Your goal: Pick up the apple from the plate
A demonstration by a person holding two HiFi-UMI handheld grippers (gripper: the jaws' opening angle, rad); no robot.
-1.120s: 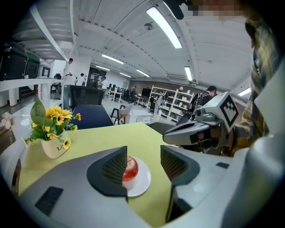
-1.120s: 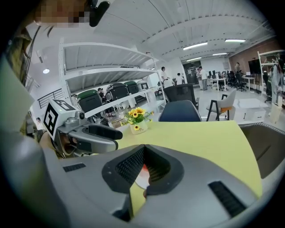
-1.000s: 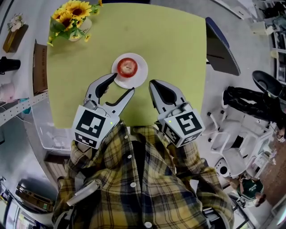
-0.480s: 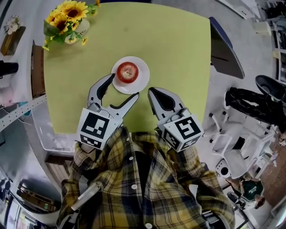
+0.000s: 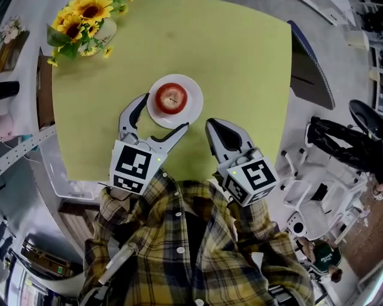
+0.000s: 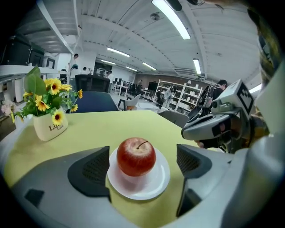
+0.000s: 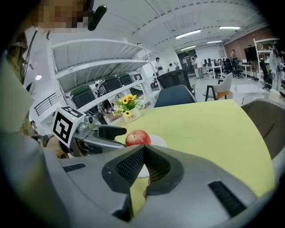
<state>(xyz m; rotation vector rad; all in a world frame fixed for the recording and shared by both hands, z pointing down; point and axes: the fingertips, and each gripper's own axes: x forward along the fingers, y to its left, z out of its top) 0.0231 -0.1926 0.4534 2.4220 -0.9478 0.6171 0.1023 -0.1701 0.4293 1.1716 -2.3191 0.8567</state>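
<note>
Approach stage, by my reading; nothing is gripped yet. Head view: apple [image 5: 172,97] sits stem up in the middle of a small white plate [image 5: 192,111] on the yellow-green table [image 5: 245,66]. Your left tool [image 5: 165,112] is over the table's near side with its jaws spread wide and opening. One tip is just beside the plate's left edge, the other at its near rim. The apple lies just ahead of the tips, untouched. Your right tool [image 5: 210,124] sits near the plate's near-right side, apart from it, jaws together. Sunflowers [image 5: 84,15] stand at the far left corner, well apart. Left gripper view: apple framed between the two dark ribbed pads [image 6: 93,168], a clear gap on either side and the plate beneath it; no contact. The flowers' pale pot [image 6: 50,128] carries dark lettering. The lower line looks like "Life"; the upper line starts "Li" and I can't finish it. No other readable writing. Right gripper view: pads pressed tip to tip with nothing between them. The apple and plate show beyond, off to the left, your left tool beside them. Next, as I judge it: carry the left tool forward until the pads flank the apple's widest part, keep the tips above the plate rim, then close squarely. A round, smooth apple may roll or slip if caught off-centre. Keep the right tool clear.
</note>
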